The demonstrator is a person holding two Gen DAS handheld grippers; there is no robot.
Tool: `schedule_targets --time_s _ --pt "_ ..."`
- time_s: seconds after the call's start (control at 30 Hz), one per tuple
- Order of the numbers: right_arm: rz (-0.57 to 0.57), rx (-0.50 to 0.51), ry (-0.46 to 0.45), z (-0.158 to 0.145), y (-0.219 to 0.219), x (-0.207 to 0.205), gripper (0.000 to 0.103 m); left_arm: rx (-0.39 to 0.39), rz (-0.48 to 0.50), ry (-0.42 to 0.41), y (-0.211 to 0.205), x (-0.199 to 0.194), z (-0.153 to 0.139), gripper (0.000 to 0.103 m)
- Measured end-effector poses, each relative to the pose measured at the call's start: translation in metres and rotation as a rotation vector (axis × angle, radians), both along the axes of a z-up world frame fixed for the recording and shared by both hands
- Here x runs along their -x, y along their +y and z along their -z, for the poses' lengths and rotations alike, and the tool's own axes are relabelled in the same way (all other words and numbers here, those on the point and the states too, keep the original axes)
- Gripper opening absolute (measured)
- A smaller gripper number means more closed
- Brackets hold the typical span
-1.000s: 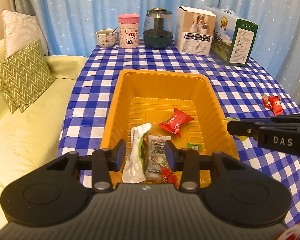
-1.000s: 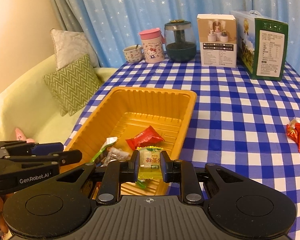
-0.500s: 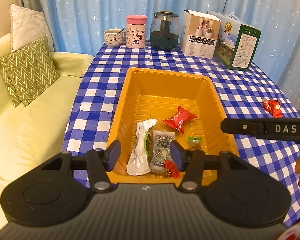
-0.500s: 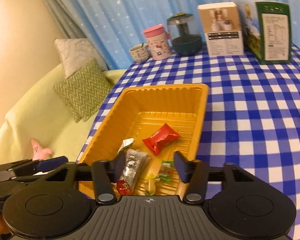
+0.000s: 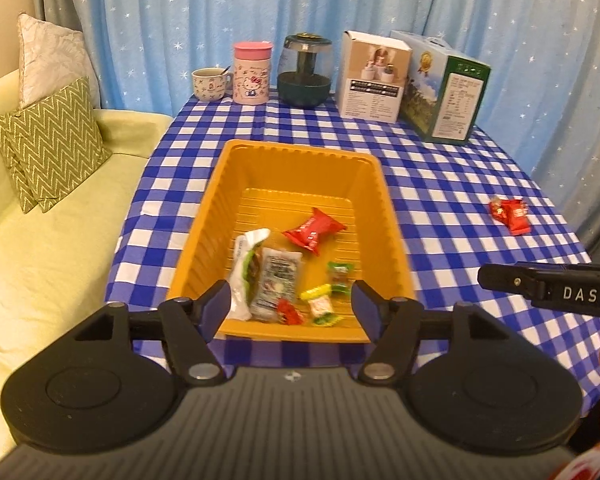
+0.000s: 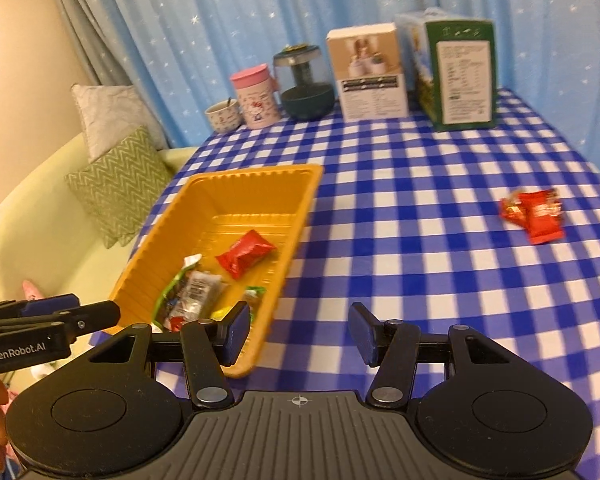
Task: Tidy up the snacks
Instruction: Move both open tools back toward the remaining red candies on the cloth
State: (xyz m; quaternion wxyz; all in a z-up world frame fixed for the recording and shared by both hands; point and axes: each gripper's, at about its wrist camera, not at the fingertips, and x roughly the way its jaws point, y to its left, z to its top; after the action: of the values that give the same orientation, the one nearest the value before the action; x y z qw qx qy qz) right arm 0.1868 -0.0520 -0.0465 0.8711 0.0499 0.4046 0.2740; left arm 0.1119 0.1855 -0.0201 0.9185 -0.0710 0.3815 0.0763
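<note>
Over orange tray (image 5: pixel 392 216): right gripper (image 6: pixel 298 334) now empty, jaws apart, green-yellow candy (image 5: pixel 320 306) dropped among wrappers inside. Left gripper (image 5: pixel 290 308) opening, nothing between jaws. Red snack packets (image 6: pixel 534 214) still out on checked cloth, right side — likely next pickup.

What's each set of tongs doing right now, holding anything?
Left tongs: opening, nothing held, above the tray.
Right tongs: open, empty.

Warm, even indoor light with soft shadows; fisheye bending at the edges (right wrist view slightly motion-blurred).
</note>
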Motion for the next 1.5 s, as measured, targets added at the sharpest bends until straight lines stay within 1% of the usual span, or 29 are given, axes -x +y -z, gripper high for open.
schedule_targets --time_s 0.07,0.23,0.3,0.43,0.57,0.8,1.03,1.27,1.5 --pt "0.013 0.002 -0.005 -0.003 -0.01 0.006 0.055 0.004 0.005 -0.005 -0.009 0.005 -0.004 0.066" --pt "0.057 0.007 -0.02 -0.013 -0.039 0.018 0.059 0.014 0.024 -0.019 -0.031 0.015 -0.012 0.074" --pt "0.075 0.011 -0.03 -0.016 -0.05 0.023 0.061 0.023 0.034 -0.029 -0.039 0.017 -0.014 0.08" --pt "0.113 0.014 -0.034 -0.022 -0.074 0.028 0.065 0.032 0.062 -0.044 -0.058 0.019 -0.019 0.084" --pt "0.161 0.021 -0.045 -0.026 -0.099 0.033 0.067 0.036 0.103 -0.058 -0.08 0.015 -0.023 0.086" --pt "0.247 0.019 -0.054 -0.033 -0.146 0.035 0.068 0.044 0.157 -0.072 -0.116 0.004 -0.026 0.088" --pt "0.317 0.01 -0.058 -0.036 -0.181 0.033 0.068 0.045 0.196 -0.077 -0.145 -0.009 -0.028 0.088" --pt "0.358 0.006 -0.062 -0.037 -0.204 0.033 0.068 0.056 0.23 -0.084 -0.164 -0.02 -0.028 0.089" --pt "0.385 0.005 -0.059 -0.033 -0.218 0.026 0.068 0.055 0.254 -0.084 -0.179 -0.033 -0.027 0.089"
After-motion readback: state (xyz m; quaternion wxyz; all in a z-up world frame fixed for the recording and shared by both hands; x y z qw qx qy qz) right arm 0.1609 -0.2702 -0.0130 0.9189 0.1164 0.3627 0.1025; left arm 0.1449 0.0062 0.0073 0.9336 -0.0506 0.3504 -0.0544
